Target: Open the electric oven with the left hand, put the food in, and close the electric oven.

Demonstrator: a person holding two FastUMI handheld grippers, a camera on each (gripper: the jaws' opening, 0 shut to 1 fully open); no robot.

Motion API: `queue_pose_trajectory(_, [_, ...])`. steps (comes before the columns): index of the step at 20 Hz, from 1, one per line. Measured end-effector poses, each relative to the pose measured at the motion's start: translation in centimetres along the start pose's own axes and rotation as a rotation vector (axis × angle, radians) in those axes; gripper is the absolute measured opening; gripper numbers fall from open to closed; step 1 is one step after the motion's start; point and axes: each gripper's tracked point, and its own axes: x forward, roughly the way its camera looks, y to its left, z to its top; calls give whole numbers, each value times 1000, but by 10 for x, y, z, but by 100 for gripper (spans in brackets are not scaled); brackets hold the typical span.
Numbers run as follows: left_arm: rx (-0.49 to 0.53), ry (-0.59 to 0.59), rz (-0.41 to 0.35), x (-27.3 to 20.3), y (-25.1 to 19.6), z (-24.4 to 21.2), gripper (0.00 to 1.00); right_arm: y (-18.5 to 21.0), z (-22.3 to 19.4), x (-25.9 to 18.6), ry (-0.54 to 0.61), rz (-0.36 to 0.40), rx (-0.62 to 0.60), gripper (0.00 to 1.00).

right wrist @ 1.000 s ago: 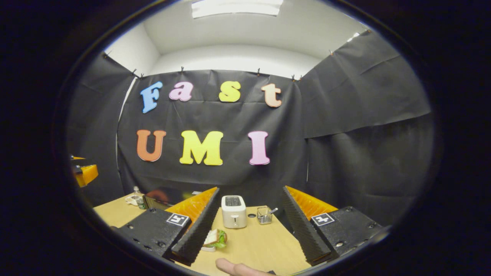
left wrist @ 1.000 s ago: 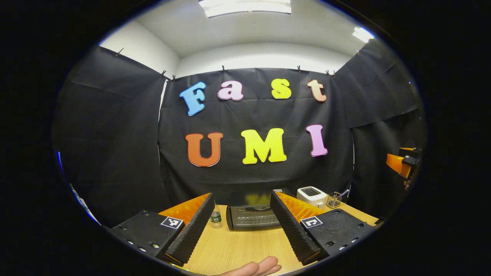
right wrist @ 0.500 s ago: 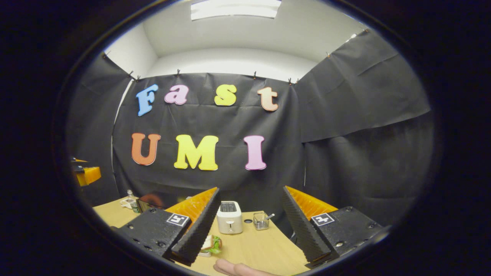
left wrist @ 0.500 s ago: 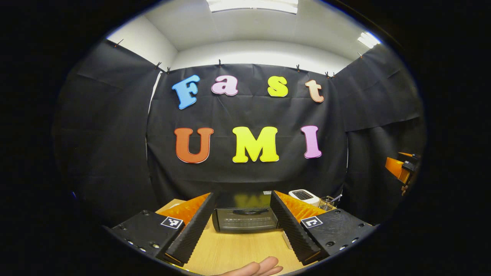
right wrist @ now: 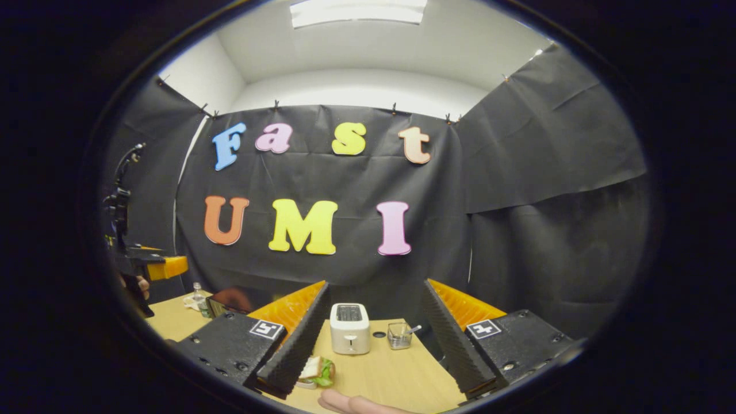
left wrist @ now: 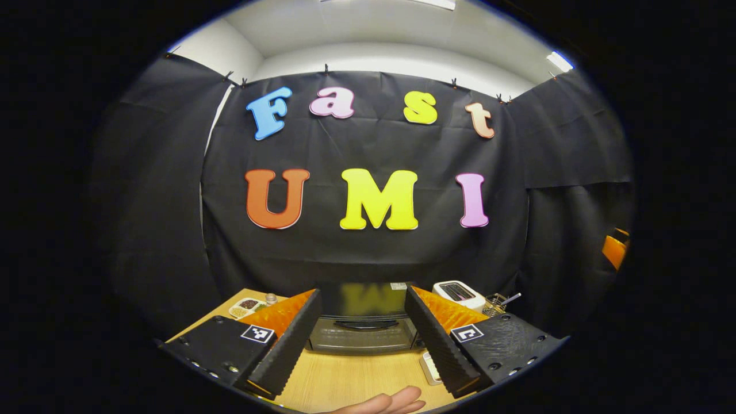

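Left gripper view: the left gripper [left wrist: 362, 368] hangs with fingers apart above the table [left wrist: 345, 379], the shut oven [left wrist: 362, 325] straight ahead between them. Right gripper view: the right gripper [right wrist: 374, 368] is also spread, the sandwich [right wrist: 317, 371] beside its left finger, a toaster [right wrist: 349, 328] beyond.

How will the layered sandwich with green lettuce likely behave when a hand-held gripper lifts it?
The layered sandwich with green lettuce is probably soft, so a hard squeeze could crush it. Its stacked layers may slide apart or shed lettuce if tilted. It looks light, resting on the light wooden table.
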Motion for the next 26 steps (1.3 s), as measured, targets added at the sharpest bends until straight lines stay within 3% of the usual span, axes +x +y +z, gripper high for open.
queue_pose_trajectory(1, [-11,26,-11,14,-2,-7,95,1,0,4,1,8,2,93])
queue_pose_trajectory(2, [-22,52,-27,28,-5,-16,96,1,0,7,3,15,2,100])
queue_pose_trajectory(3, [-28,72,-31,43,-4,-25,95,0,-2,11,3,20,-1,92])
queue_pose_trajectory(4, [-26,102,-27,57,-3,-36,94,-1,-1,14,-3,21,-5,100])
queue_pose_trajectory(8, [-6,216,4,109,2,-81,93,-9,-6,24,-5,9,-10,100])
queue_pose_trajectory(9, [-5,245,9,120,2,-91,93,-12,-10,26,1,11,-5,93])
queue_pose_trajectory(11, [-5,302,13,136,3,-113,93,-18,-16,28,11,10,3,93])
queue_pose_trajectory(12, [-4,332,14,142,2,-125,93,-21,-19,28,17,7,4,93])
queue_pose_trajectory(13, [-4,362,14,147,1,-134,93,-24,-22,29,23,5,5,100])
queue_pose_trajectory(15, [0,396,21,154,3,-146,93,-28,-24,28,25,2,8,100])
queue_pose_trajectory(16, [-1,399,18,160,2,-148,93,-29,-23,28,23,2,6,92])
queue_pose_trajectory(17, [-8,404,6,163,0,-153,93,-31,-24,28,22,-1,5,100])
queue_pose_trajectory(19, [-22,444,-17,164,-9,-165,93,-32,-25,28,23,1,4,100])
queue_pose_trajectory(22, [45,468,15,167,-3,-171,95,-33,-25,27,25,2,3,100])
queue_pose_trajectory(26, [31,482,22,162,-3,-171,96,-30,-25,27,23,10,1,100])
